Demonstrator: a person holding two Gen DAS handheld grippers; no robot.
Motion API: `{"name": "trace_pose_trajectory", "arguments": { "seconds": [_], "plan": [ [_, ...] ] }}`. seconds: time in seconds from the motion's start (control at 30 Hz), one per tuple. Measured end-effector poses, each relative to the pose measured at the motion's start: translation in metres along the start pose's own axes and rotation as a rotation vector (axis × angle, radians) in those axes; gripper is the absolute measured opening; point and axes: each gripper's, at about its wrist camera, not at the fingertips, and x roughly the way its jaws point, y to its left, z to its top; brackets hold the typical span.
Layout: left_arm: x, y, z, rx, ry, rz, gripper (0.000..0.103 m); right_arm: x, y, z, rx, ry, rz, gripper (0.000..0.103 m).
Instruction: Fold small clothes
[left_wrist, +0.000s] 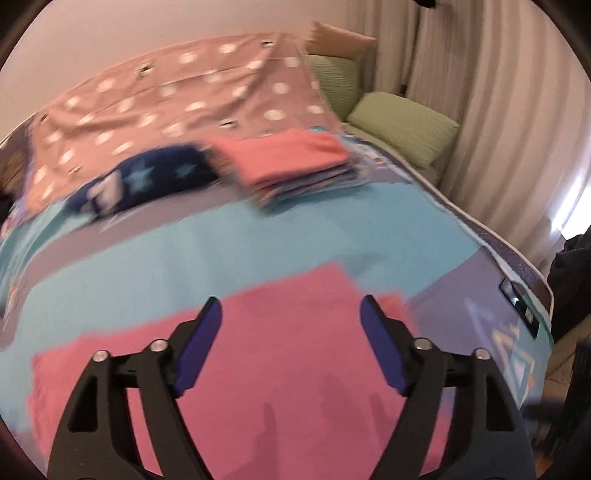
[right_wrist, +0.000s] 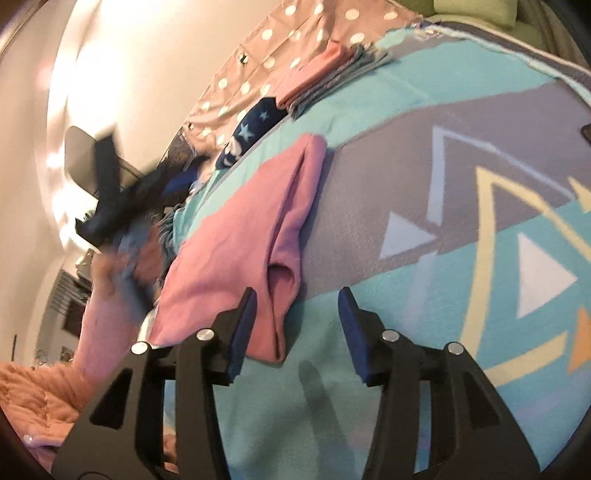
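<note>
My left claw (left_wrist: 290, 314) hangs released over the pink garment (left_wrist: 258, 369), nothing gripped. Right claw (right_wrist: 297, 299) also released, by the pink garment's near corner. It lies flat mid-bed, long axis running away toward the folded stack (left_wrist: 295, 162) at the far edge. Bare blanket (right_wrist: 443, 258) to its right.

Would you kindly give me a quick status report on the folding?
Left gripper open, empty. Right gripper open, empty. Pink garment flat on blanket, released. Nothing in the way.
</note>
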Motion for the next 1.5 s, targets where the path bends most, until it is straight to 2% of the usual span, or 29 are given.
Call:
{"name": "trace_pose_trajectory", "arguments": {
  "seconds": [0.1,0.2,0.3,0.5,0.57,0.63,0.7,0.87,0.93,1.03,1.1,1.3,1.4,1.5],
  "plan": [
    [-0.032,0.051,-0.036,-0.108,0.001,0.052,0.082,0.003,0.013,-0.002,-0.029,-0.004,-0.027,0.048],
    [-0.068,0.109,-0.076,-0.278,-0.020,0.120,0.083,0.014,0.033,-0.003,-0.094,0.008,-0.044,0.048],
    [-0.109,0.157,-0.121,-0.436,-0.039,0.117,0.083,0.028,0.063,-0.003,-0.185,0.045,-0.031,0.049],
    [-0.152,0.191,-0.183,-0.457,-0.047,0.186,0.083,0.068,0.137,-0.025,-0.410,0.117,-0.042,0.052],
    [-0.159,0.205,-0.198,-0.492,-0.064,0.185,0.083,0.084,0.161,-0.035,-0.479,0.155,-0.042,0.054],
    [-0.165,0.223,-0.214,-0.547,-0.085,0.158,0.083,0.100,0.186,-0.043,-0.537,0.202,-0.028,0.055],
    [-0.165,0.235,-0.226,-0.588,-0.097,0.100,0.083,0.114,0.211,-0.056,-0.607,0.240,-0.017,0.057],
    [-0.157,0.243,-0.245,-0.622,-0.075,-0.073,0.082,0.143,0.256,-0.076,-0.756,0.285,-0.003,0.062],
    [-0.158,0.240,-0.253,-0.601,-0.068,-0.131,0.075,0.157,0.268,-0.076,-0.789,0.293,-0.009,0.062],
    [-0.161,0.235,-0.259,-0.527,-0.072,-0.128,0.067,0.179,0.280,-0.061,-0.801,0.293,-0.045,0.062],
    [-0.159,0.236,-0.258,-0.508,-0.084,-0.148,0.066,0.193,0.286,-0.048,-0.795,0.300,-0.047,0.062],
    [-0.133,0.250,-0.241,-0.544,-0.090,-0.217,0.066,0.260,0.334,-0.001,-0.796,0.325,-0.073,0.063],
    [-0.121,0.256,-0.239,-0.576,-0.070,-0.239,0.066,0.298,0.359,0.009,-0.835,0.358,-0.100,0.070],
    [-0.112,0.265,-0.235,-0.613,-0.072,-0.275,0.066,0.342,0.379,0.008,-0.856,0.423,-0.161,0.070]
  ]
}}
